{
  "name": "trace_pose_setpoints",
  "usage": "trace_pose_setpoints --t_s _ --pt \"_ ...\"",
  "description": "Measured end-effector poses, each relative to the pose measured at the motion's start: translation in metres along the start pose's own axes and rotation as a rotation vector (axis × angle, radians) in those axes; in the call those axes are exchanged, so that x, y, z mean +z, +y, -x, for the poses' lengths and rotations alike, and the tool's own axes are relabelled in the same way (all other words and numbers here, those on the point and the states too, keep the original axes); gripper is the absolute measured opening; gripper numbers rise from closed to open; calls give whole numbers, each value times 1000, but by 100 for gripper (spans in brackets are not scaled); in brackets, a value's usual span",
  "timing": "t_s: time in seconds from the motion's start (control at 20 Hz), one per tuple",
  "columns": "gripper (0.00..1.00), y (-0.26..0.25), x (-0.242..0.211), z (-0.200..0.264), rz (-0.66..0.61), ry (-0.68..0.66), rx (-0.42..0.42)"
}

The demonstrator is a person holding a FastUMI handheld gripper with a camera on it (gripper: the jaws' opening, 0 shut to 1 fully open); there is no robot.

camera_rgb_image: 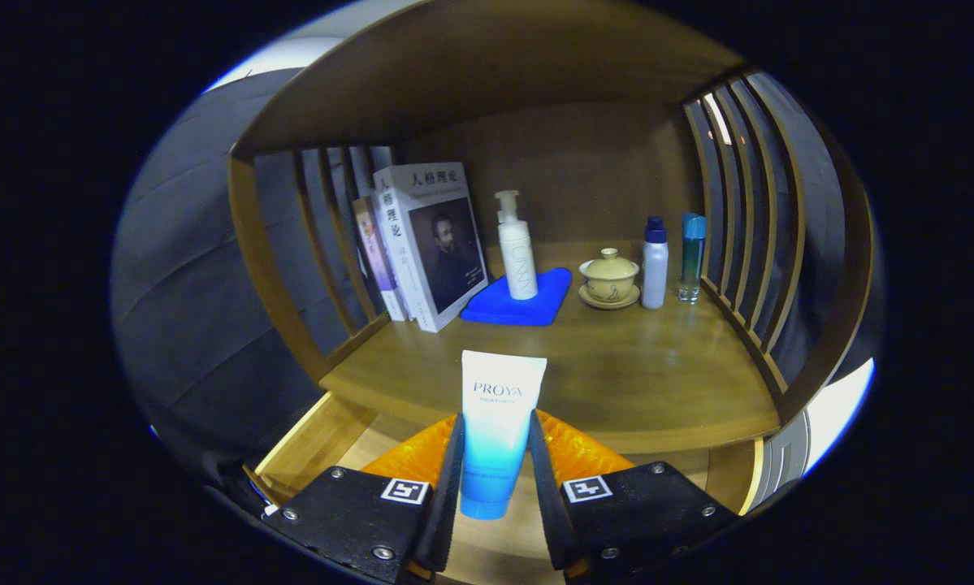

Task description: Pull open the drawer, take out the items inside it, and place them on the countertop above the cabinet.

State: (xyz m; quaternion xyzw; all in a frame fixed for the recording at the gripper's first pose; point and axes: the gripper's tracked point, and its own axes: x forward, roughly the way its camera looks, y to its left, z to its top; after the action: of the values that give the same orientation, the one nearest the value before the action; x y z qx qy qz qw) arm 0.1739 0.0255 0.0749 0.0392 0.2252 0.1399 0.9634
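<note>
My gripper (495, 455) is shut on a white-and-blue cosmetic tube (499, 414), both fingers pressing its lower blue half. The tube stands upright, its flat white end up, held above the open drawer (308, 443) and in front of the countertop's front edge. The wooden countertop (616, 366) lies just beyond the tube. The drawer's light wooden side wall and floor show below and to the left of the fingers; most of its inside is hidden behind them.
On the countertop stand books (430, 244) leaning left, a white pump bottle (517, 244) on a blue cloth (523, 305), a lidded tea cup on a saucer (610, 279), a white bottle (655, 264) and a teal bottle (691, 256). Slatted wooden sides and a shelf above enclose it.
</note>
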Motion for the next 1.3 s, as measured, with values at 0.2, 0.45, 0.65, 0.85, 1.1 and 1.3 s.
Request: trace_pose_setpoints --t_s 0.2,0.45,0.65,0.85,1.1,1.3 --pt "46 -7 8 -23 -53 11 -27" --pt "46 -17 20 -52 -67 -20 -81" --pt "50 -22 18 -68 -85 -32 -127" --pt "56 -24 25 -68 -16 -73 -166" --pt "95 -10 46 -31 62 -223 -201" --pt "95 4 35 6 88 -278 -199"
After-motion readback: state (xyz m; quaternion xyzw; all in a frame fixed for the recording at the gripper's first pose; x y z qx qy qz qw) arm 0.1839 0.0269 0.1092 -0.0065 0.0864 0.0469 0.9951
